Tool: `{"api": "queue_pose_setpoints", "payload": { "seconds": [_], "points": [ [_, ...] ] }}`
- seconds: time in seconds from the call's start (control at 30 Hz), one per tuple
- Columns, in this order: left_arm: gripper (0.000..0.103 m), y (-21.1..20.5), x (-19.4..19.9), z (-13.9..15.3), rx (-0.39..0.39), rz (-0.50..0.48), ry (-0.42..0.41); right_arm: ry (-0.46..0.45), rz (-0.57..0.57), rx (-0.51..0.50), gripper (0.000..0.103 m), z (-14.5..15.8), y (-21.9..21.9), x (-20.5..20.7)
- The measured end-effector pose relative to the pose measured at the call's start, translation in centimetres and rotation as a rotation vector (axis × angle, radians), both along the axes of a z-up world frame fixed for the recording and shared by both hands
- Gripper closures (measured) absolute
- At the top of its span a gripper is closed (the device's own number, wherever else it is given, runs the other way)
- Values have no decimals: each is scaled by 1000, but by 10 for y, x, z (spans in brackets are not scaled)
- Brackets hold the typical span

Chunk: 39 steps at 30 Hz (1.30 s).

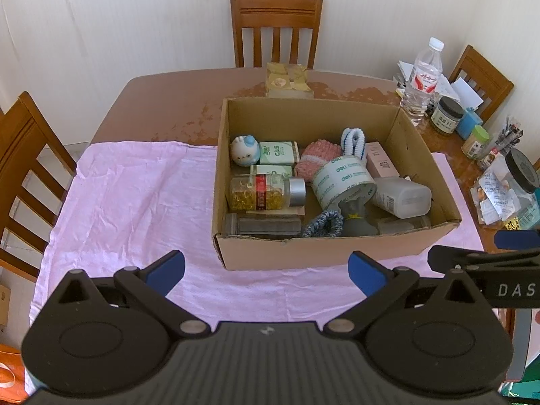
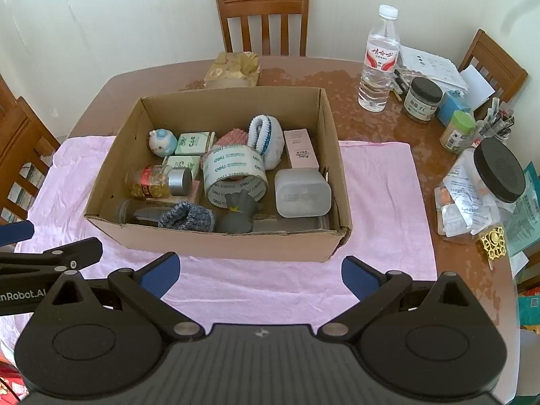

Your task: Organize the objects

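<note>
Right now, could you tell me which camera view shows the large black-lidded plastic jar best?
The right wrist view: the black-lidded jar shows whole, lid and clear body with packets inside. In the left wrist view the jar sits at the frame's right edge, partly cut off.

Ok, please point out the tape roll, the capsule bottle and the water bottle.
tape roll (image 2: pixel 235 172), right wrist view, on its printed outer band.
capsule bottle (image 1: pixel 260 191), left wrist view, on its red label.
water bottle (image 2: pixel 378 64), right wrist view, on its label.
</note>
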<state>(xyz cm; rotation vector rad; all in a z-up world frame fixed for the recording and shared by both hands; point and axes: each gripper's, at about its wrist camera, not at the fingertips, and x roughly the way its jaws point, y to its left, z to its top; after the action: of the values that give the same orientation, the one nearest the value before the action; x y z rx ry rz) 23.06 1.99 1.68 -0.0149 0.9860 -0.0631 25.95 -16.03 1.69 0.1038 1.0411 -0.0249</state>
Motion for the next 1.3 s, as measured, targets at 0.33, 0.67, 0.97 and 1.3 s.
{"api": "queue_pose_setpoints", "payload": {
  "seconds": [0.33,0.67,0.97,1.3],
  "points": [
    [1,0,0,-1,-9,-4,5,-5,-9,4,0,2,-1,-2],
    [1,0,-1,-1,1,-2,3,-4,-13,3,0,2,0,-2],
    [1,-1,-1,0,4,-7,5,-9,-20,16,0,3,1,-3],
    [1,-2,-1,1,12,-9,3,-8,-22,20,0,2,0,-3]
  ]
}}
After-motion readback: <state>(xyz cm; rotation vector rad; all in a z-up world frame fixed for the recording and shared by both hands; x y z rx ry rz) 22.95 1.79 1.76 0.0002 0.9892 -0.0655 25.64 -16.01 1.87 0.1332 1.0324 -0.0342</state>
